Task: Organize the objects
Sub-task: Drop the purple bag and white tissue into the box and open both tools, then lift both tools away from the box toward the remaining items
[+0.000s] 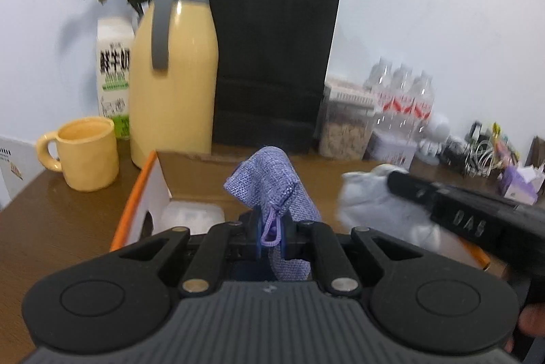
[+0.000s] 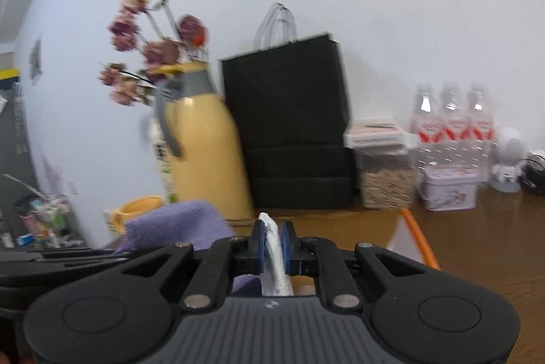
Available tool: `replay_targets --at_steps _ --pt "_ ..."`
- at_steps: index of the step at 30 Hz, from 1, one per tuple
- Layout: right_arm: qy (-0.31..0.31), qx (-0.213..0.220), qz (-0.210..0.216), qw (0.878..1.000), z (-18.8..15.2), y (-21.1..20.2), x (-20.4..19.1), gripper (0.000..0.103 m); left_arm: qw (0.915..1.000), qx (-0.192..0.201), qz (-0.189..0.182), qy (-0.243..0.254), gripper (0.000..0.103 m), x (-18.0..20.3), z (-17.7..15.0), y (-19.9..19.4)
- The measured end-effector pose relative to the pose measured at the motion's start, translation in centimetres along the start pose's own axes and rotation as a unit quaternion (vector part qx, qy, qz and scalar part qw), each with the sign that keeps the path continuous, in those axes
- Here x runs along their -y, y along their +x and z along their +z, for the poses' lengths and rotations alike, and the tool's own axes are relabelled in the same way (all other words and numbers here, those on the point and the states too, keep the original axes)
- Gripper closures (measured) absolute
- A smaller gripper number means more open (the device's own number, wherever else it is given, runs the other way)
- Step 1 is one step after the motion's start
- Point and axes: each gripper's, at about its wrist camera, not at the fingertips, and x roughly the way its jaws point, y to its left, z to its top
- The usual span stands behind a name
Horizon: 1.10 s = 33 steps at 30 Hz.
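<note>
2 grips | left hand-held gripper (image 1: 271, 236) pinches purple pouch (image 1: 272, 180) | right hand-held gripper (image 2: 272, 244) pinches white cloth (image 2: 274, 248)

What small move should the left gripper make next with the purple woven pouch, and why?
Probably lower the left gripper a little toward the open orange-edged cardboard box. Its jaws are shut on the purple woven drawstring pouch, which hangs above the box opening. The right gripper, shut on a white crumpled cloth, is close beside, so a short straight descent seems safest.
</note>
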Motion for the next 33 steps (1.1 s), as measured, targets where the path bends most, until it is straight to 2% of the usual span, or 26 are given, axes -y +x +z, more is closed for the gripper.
replay_targets --at_steps 2,4,5,6,7,9,10,11,12,15,24,33 --pt "0.012 -0.009 -0.016 1.000 -0.4 0.6 1.2 0.094 1.0000 -0.001 0.004 -0.001 0.093 -0.4 -0.4 0.5" --pt "0.011 -0.018 -0.035 0.999 -0.6 0.9 1.8 0.090 0.9999 0.003 0.011 0.003 0.090 -0.7 -0.8 0.5" --pt "0.012 -0.023 -0.037 0.999 -0.7 0.8 1.9 0.088 0.9998 0.005 0.015 0.008 0.083 -0.6 -0.9 0.4" --pt "0.011 -0.025 -0.044 0.999 -0.9 0.7 2.0 0.082 0.9997 0.009 0.021 0.012 0.069 -0.6 -1.0 0.3" --pt "0.007 -0.028 -0.054 0.998 -1.1 0.7 2.0 0.074 0.9995 0.013 0.026 0.015 0.060 -0.6 -1.0 0.3" --pt "0.001 -0.035 -0.063 0.997 -1.4 0.6 1.9 0.040 0.9984 0.025 0.044 0.024 0.017 -0.4 -1.2 -0.1" --pt "-0.001 -0.034 -0.064 0.997 -1.6 0.4 1.9 0.033 0.9973 0.036 0.056 0.029 0.009 -0.3 -1.3 -0.4" --pt "-0.005 -0.033 -0.066 0.997 -1.6 0.3 1.7 0.022 0.9960 0.048 0.068 0.033 0.000 -0.3 -1.4 -0.6" --pt "-0.010 -0.030 -0.067 0.997 -1.7 0.0 1.5 0.011 0.9944 0.063 0.077 0.036 0.000 -0.2 -1.4 -0.9" --pt "-0.019 -0.018 -0.069 0.997 -1.8 -0.7 1.3 0.000 0.9926 0.074 0.090 0.035 0.000 -0.3 -1.3 -1.3" --pt "-0.030 -0.007 -0.067 0.997 -1.5 -1.9 0.5 0.000 0.9926 0.082 0.088 0.017 0.000 -0.7 -1.3 -1.9" --pt "-0.059 0.018 -0.061 0.996 -1.6 -4.8 -0.8 0.000 0.9918 0.108 0.068 0.009 0.000 -1.0 -2.2 -4.5"
